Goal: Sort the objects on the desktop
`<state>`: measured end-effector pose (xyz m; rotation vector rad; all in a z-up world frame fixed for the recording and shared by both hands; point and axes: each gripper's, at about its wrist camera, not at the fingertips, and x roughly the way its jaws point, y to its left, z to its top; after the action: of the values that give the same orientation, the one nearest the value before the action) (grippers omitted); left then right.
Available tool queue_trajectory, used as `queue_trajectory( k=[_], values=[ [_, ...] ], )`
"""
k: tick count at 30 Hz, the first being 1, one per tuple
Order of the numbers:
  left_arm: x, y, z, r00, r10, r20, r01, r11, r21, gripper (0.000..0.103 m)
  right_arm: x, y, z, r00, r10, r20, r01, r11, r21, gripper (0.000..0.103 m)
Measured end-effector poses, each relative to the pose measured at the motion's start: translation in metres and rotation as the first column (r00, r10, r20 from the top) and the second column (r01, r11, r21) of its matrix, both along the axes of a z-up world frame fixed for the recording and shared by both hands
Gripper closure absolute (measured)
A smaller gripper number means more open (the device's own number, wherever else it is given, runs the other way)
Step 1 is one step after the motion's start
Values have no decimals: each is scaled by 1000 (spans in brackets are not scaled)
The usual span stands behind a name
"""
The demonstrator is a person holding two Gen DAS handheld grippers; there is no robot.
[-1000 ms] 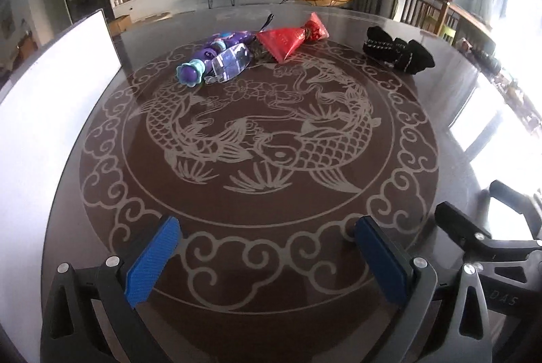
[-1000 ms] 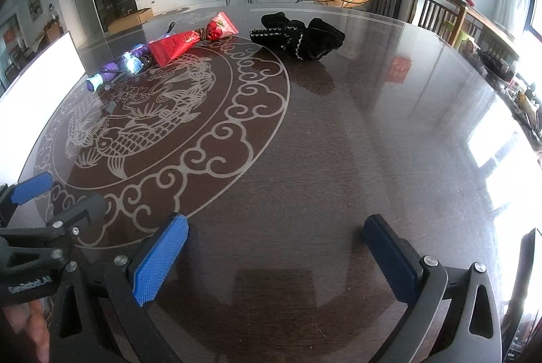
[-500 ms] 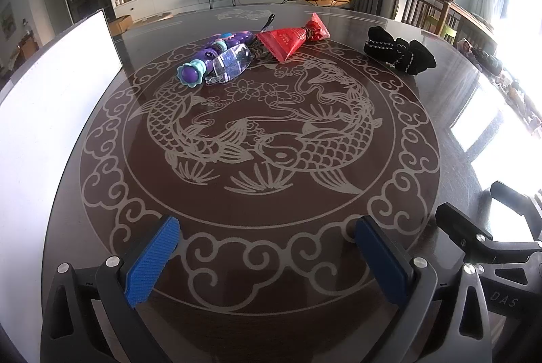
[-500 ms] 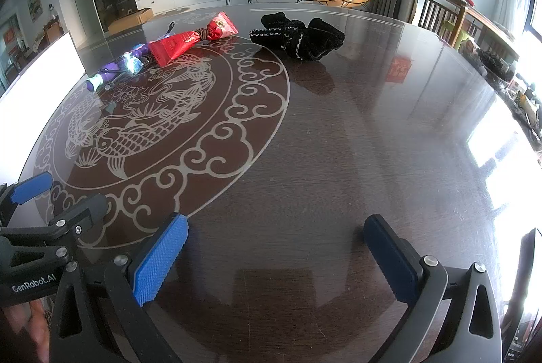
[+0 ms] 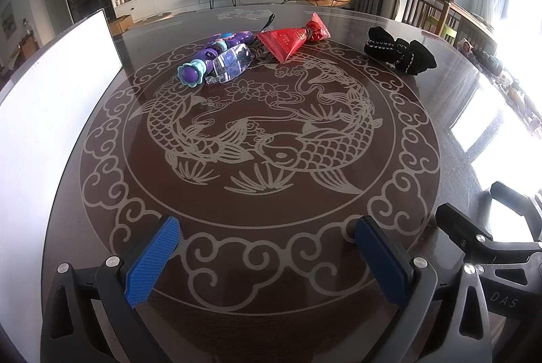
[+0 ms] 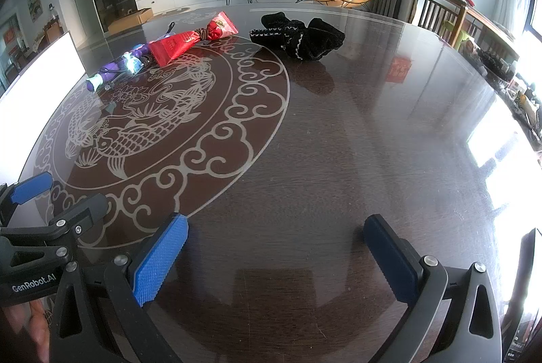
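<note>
Both grippers empty, nothing picked yet. Left gripper [image 5: 267,256] sits low at the bottom of its frame, blue pads spread wide over the near rim of the fish pattern on the dark round table [image 5: 440,132]; right gripper [image 6: 276,256] likewise wide apart at the bottom of its view, over bare wood. Each tool shows at the edge of the other's camera, so they sit side by side at the near edge, likely a ready pose before reaching. Task items are all in the upper part of both frames, well apart from the pads: a purple toy [image 5: 216,53] with teal tip, a clear plastic piece [image 5: 232,61] lying against it, a red packet [image 5: 288,37] with twisted end touching that cluster, plus a dark cord partly hidden under them, kind unclear. Black fabric item [image 5: 399,53] with white stitching lies alone at upper right, closer to the right gripper's side, so it probably goes to that hand. White board [image 5: 50,112] stands along the left edge of the frame, possibly the sorting spot, cannot confirm. Clustered items overlap, so separating them may take care.
</note>
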<state>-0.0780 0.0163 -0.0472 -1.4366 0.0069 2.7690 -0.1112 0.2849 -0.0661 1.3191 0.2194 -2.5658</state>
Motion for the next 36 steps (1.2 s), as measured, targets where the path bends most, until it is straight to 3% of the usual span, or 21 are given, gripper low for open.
queue_trajectory(
  k=[28, 31, 33, 36],
  values=[
    [0, 3, 1, 1000, -16, -1, 16, 1000, 6, 0, 0, 0, 0, 1000, 0, 0, 0, 1000, 0, 0],
    [-1, -3, 4, 1000, -27, -3, 27, 999, 45, 0, 0, 0, 0, 1000, 0, 0, 0, 1000, 0, 0],
    [-5, -17, 11, 1000, -6, -29, 9, 995, 103, 0, 0, 0, 0, 1000, 0, 0, 0, 1000, 0, 0],
    [-18, -41, 29, 990, 89, -113, -76, 990, 116, 0, 0, 0, 0, 1000, 0, 0, 0, 1000, 0, 0]
  ],
)
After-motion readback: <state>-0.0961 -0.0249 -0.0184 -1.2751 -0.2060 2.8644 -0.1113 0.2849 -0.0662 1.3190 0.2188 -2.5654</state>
